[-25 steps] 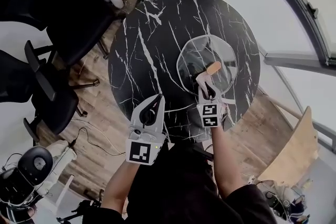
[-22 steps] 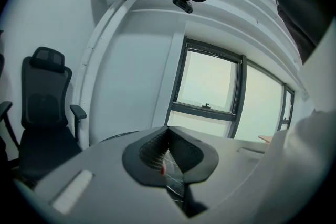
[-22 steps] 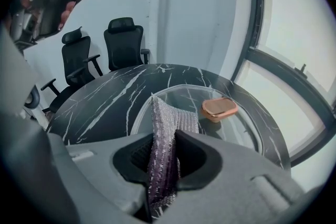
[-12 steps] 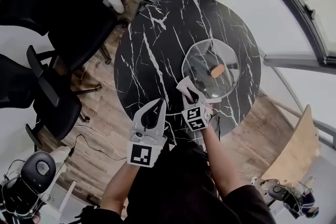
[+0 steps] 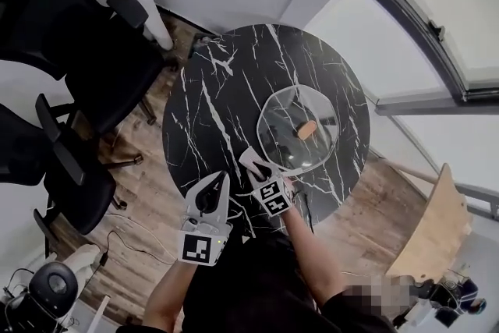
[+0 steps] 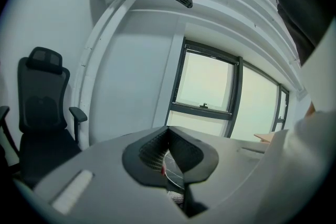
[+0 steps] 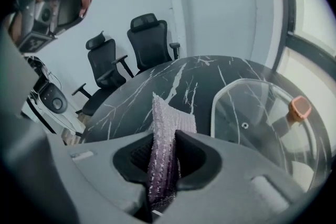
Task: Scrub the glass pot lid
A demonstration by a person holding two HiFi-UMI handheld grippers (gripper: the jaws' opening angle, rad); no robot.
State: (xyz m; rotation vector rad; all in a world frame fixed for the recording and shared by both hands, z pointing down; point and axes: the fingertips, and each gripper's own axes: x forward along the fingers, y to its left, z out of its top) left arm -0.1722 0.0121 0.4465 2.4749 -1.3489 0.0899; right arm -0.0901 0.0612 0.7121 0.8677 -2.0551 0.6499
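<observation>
Just beside the lid (image 5: 290,115), the right gripper (image 7: 166,140) pinches a pad (image 7: 169,115) tight; the left gripper (image 6: 169,138) has its jaws together, empty.

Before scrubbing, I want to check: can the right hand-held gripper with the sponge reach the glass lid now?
Probably yes. The right hand-held gripper holds the sponge near the lid, and only bare table lies between.

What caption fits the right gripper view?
Right gripper clamps a purple scrub cloth near the orange-knobbed glass pot lid.
</observation>
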